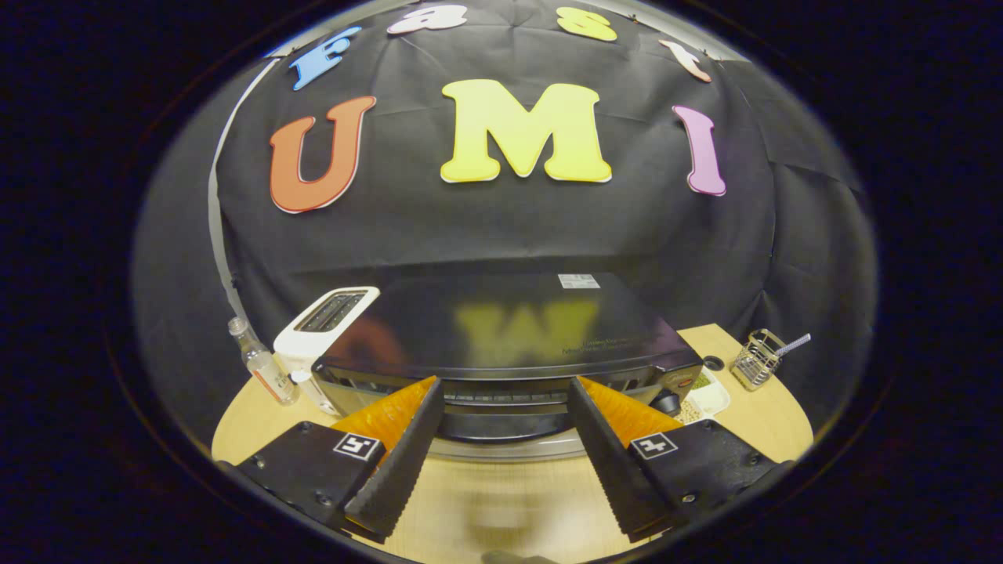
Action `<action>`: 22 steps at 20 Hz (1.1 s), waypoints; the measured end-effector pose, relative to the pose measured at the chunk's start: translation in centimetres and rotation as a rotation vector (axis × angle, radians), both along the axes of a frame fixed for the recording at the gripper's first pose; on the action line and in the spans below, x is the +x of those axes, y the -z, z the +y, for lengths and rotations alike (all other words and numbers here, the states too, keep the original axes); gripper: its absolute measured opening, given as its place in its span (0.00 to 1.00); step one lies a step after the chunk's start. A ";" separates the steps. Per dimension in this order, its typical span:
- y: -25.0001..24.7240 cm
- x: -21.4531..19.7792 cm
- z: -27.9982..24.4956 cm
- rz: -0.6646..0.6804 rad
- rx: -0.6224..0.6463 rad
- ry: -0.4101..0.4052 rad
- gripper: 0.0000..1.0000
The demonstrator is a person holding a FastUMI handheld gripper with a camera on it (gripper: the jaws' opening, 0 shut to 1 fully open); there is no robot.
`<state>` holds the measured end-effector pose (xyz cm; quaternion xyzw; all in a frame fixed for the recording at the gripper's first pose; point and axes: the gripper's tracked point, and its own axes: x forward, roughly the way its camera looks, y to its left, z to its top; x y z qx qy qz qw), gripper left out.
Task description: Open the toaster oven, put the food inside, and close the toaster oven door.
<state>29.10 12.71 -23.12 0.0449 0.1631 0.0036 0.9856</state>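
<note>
Glossy black metal fills the middle of what we see: the top of the toaster oven (509,325), which sits on a pale wooden table (501,493) just ahead of the gripper (505,384). We look down on it from slightly above, so its front is mostly cut off; we make out only a strip of vents, a dark band and a curved silvery bar that may be the door handle, and we cannot tell from this angle whether the door is ajar. The gripper's fingers stand wide apart, holding nothing, their tips (432,389) reaching to the oven's front edge without clearly touching it.

Left of the oven stands a white slot toaster (325,325), partly hidden behind the oven's corner, and beside that a small clear bottle (262,364). Right of the oven we see a dark knob (666,402) and a white tray (709,395) holding something greenish and beige, perhaps the food, though it is too small and half hidden to name. Further right is a wire holder (756,359) with a striped straw (793,343) poking out. A blurred smudge lies on the table between the fingers.
</note>
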 end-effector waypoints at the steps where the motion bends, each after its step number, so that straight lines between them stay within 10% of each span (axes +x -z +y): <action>1: 0.2 -0.7 0.1 0.006 0.001 0.002 1.00; 22: 8.1 -10.2 0.3 0.126 -0.102 -0.037 1.00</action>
